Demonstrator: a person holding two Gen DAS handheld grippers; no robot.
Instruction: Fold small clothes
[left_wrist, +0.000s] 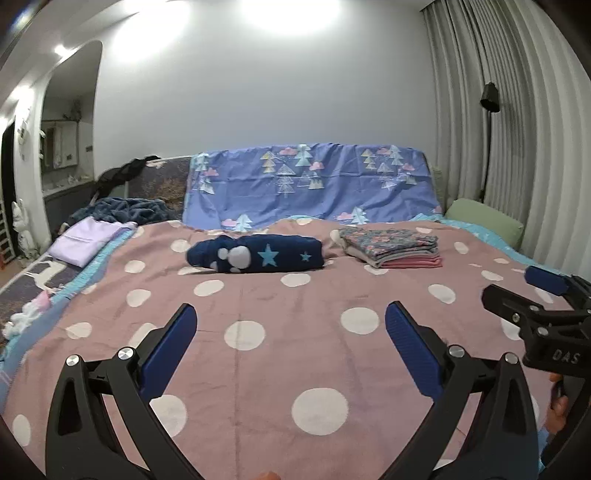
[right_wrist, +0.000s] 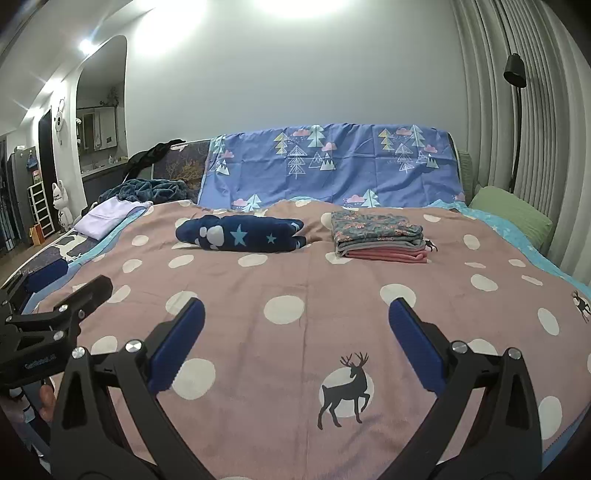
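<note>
A dark blue garment with stars and white paw shapes (left_wrist: 258, 254) lies bunched on the pink dotted blanket (left_wrist: 258, 369), far from me; it also shows in the right wrist view (right_wrist: 240, 234). To its right sits a stack of folded clothes (left_wrist: 393, 247), floral on top, pink below, also in the right wrist view (right_wrist: 380, 238). My left gripper (left_wrist: 290, 321) is open and empty above the blanket's near part. My right gripper (right_wrist: 295, 314) is open and empty too, beside it; it also shows at the right edge of the left wrist view (left_wrist: 517, 291).
A blue tree-print sheet (left_wrist: 310, 184) hangs over the headboard. A green pillow (right_wrist: 513, 210) lies at the right by the curtain. A lilac folded cloth (left_wrist: 85, 242) and a dark teal blanket (left_wrist: 125, 210) lie at the left. A black floor lamp (right_wrist: 515, 74) stands at the back right.
</note>
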